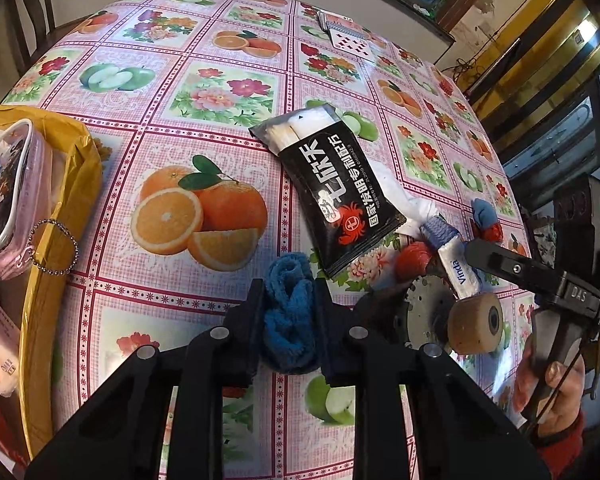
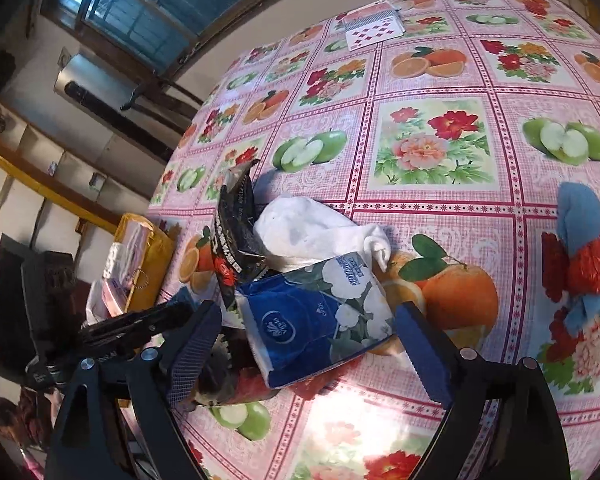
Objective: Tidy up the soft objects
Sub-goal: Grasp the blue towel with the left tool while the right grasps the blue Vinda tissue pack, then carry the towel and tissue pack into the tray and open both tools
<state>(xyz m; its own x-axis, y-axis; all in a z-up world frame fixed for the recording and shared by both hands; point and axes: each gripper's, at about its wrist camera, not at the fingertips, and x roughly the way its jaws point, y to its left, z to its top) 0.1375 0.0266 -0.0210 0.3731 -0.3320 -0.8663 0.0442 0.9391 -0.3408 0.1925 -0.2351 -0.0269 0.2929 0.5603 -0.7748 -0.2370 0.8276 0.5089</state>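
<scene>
The left gripper pinches a fuzzy blue rolled towel just above the table, likely bound for the yellow box. The right gripper, jaws spread, straddles a blue floral tissue packet.

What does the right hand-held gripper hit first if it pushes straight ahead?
Probably the blue tissue pack: it lies between the open fingers of the right hand-held gripper, directly ahead. The white cloth sits just behind it. Depth is unclear.

"Vinda" on the blue tissue pack — "DAS" on the right gripper — possibly "七欣天" on the black packet
</scene>
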